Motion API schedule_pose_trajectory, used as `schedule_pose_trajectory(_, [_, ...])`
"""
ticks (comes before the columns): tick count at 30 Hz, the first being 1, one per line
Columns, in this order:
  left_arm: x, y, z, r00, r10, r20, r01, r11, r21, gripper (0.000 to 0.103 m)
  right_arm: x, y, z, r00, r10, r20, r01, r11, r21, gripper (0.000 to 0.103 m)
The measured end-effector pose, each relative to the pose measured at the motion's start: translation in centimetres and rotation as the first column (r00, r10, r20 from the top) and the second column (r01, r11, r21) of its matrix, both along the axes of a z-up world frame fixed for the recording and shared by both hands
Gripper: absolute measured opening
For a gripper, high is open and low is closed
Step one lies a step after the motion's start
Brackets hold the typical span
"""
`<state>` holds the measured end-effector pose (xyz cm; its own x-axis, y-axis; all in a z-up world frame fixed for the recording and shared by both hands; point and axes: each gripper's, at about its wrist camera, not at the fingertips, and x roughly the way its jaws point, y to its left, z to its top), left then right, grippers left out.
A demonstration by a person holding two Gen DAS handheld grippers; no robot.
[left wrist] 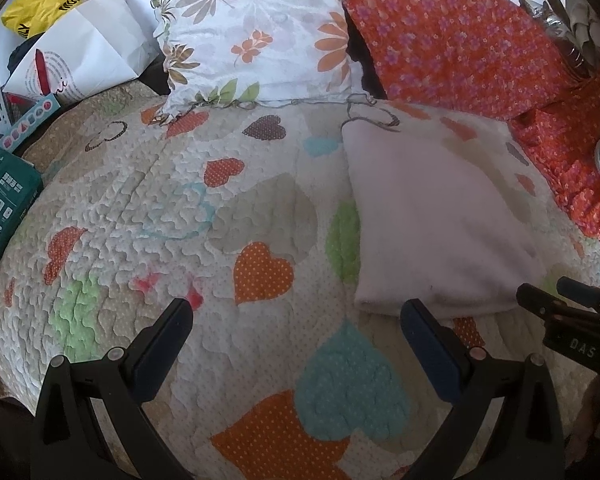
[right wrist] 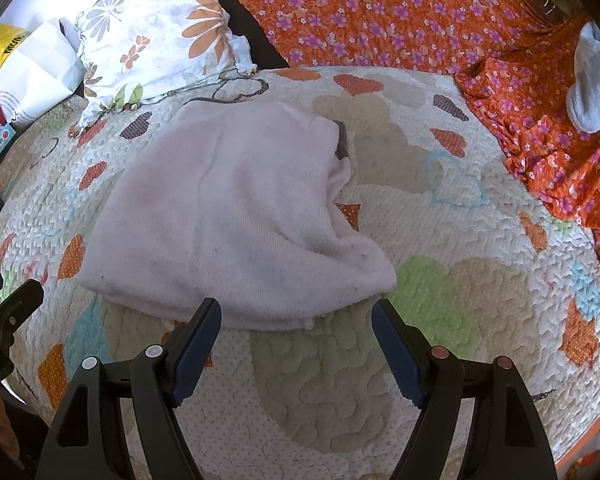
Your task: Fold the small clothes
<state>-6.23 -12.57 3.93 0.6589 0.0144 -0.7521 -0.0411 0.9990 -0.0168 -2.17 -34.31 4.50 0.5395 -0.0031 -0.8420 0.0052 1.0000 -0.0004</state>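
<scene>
- Right wrist view: a quilt [right wrist: 440, 240] patterned with hearts covers the bed; one pale pink cloth [right wrist: 228, 216] lies folded on it, just ahead of the right gripper [right wrist: 296, 316].
- Two pillows stand behind: one floral white [right wrist: 156, 28], one orange [right wrist: 380, 12].
- Both grippers, left [left wrist: 296, 316] included, gape wide, holding nothing.
</scene>
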Motion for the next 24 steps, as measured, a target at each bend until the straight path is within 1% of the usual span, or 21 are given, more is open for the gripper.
schedule_pose_trajectory(24, [0.1,-0.1,-0.8,0.999,-0.013,-0.033,0.013,1.000,-0.009,0.103,0.1,1.0,-1.2,0.999,0.034,-0.043,-0.034,0.999,0.002,0.084])
